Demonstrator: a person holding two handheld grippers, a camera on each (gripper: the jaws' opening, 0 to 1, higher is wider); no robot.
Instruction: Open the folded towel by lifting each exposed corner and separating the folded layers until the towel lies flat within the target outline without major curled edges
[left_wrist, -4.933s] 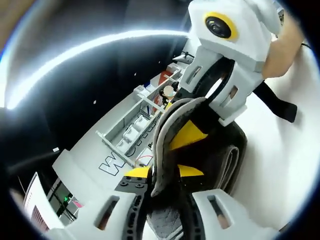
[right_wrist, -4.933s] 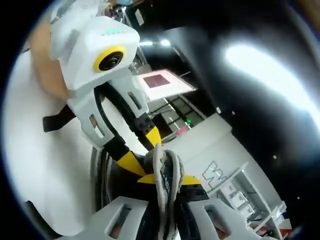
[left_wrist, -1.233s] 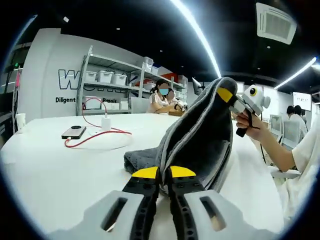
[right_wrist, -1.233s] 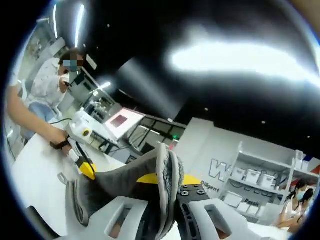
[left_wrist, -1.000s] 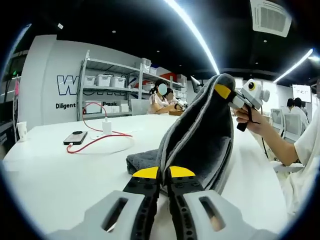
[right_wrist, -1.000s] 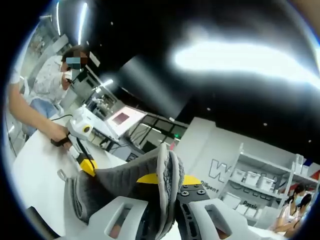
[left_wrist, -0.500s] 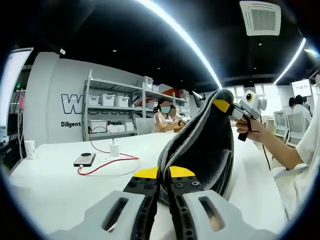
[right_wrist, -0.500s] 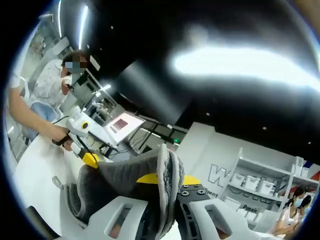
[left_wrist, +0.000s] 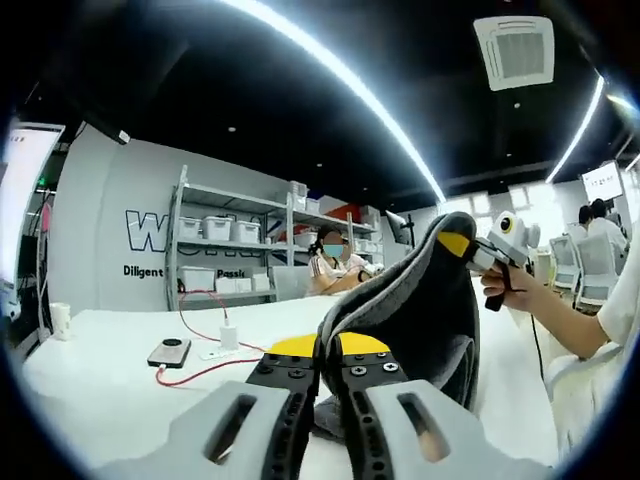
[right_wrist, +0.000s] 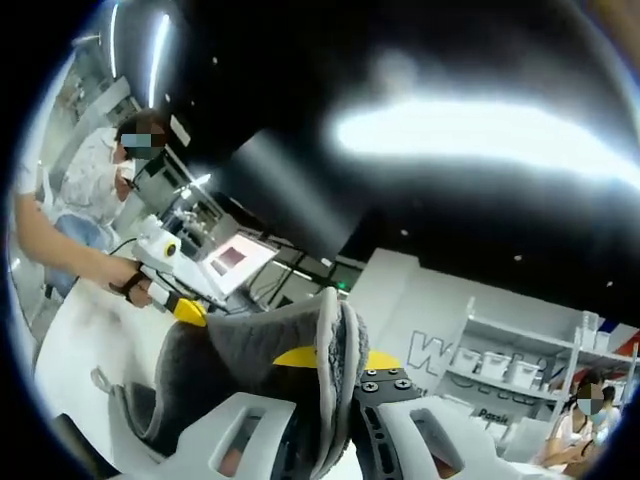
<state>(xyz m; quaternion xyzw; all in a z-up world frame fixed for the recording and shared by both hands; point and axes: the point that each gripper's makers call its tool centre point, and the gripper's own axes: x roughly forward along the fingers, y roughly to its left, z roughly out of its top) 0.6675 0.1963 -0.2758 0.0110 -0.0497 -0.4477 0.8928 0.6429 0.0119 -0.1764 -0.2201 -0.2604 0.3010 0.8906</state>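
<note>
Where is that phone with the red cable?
In the left gripper view, the phone lies on the white table, left of the grey towel, beside its white charger.

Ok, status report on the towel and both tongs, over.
Both tongs shut on the grey towel, left, right. Towel lifted, stretched between them, hanging folded, not flat. Phone and red cable on table.

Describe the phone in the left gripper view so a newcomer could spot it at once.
Start at the white table below the wall shelves. Left of the grey towel lies the phone, dark and flat. A red cable runs from it; the white charger nearby stands upright, and the cup is at the far edge.
</note>
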